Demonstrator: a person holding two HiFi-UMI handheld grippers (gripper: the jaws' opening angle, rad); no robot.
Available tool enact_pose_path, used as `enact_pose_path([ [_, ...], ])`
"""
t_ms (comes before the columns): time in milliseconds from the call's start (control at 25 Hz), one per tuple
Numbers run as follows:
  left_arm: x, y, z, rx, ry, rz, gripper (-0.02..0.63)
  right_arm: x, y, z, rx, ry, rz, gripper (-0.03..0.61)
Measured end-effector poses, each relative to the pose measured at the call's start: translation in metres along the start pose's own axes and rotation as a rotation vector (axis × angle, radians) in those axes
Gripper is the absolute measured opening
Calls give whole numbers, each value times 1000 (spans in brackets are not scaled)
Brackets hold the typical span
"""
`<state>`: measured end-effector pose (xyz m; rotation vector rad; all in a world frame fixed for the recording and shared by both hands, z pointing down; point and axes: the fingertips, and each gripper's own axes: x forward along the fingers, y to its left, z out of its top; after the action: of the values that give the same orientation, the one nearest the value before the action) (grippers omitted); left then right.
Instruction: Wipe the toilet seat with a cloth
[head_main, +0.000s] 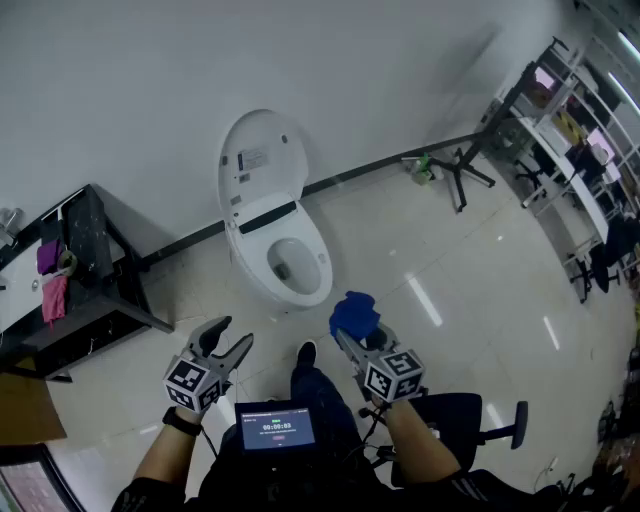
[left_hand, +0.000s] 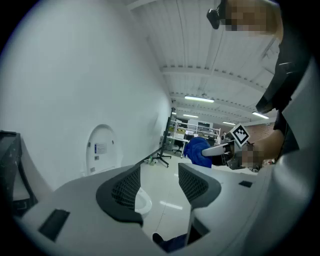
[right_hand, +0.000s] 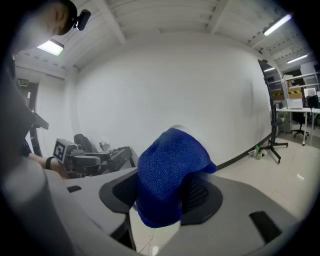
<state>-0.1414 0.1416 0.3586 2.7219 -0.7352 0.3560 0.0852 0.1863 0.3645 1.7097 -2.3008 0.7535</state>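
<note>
Holds the blue cloth (head_main: 353, 312) clamped in the jaws of the right gripper (head_main: 351, 343), in the air near the toilet seat (head_main: 322, 270) with its lid (head_main: 262, 160) raised, and the left gripper (head_main: 233, 335) with jaws apart on nothing.

A test hall or lab with a toilet set up in it

The toilet (head_main: 272, 235) stands lid up against a long bare white wall (head_main: 150, 70) on glossy pale floor tiles (head_main: 450, 300). Left of it sits a black table (head_main: 95, 250) with coloured rags (head_main: 54, 297). Right of it, along the wall, are a splay-legged black stand (head_main: 460, 165) and a green bottle (head_main: 424, 170). Farther right are loaded metal shelving racks (head_main: 575, 130) and office chairs (head_main: 608, 250), and strip lights (left_hand: 199, 99) hang under a ribbed ceiling (left_hand: 200, 45).
</note>
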Motion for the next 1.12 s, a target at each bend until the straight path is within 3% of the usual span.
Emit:
enact_pose_path([
  [200,68,48,-24,-10,76,6,245,92,-77,-33,-31,87,-19,241],
  [440,151,109,-70,-62,178,48,245,224,-183,-125,-186,351,-4,241],
  [680,233,160,-128,-159,272,90,245,328,-264,-223,-264,622,44,241],
  [880,275,182,-177,-224,315,131,245,373,-306,-311,-365,778,107,241],
  [1120,307,190,-204,-355,362,188,245,407,-321,-364,-597,912,172,241],
])
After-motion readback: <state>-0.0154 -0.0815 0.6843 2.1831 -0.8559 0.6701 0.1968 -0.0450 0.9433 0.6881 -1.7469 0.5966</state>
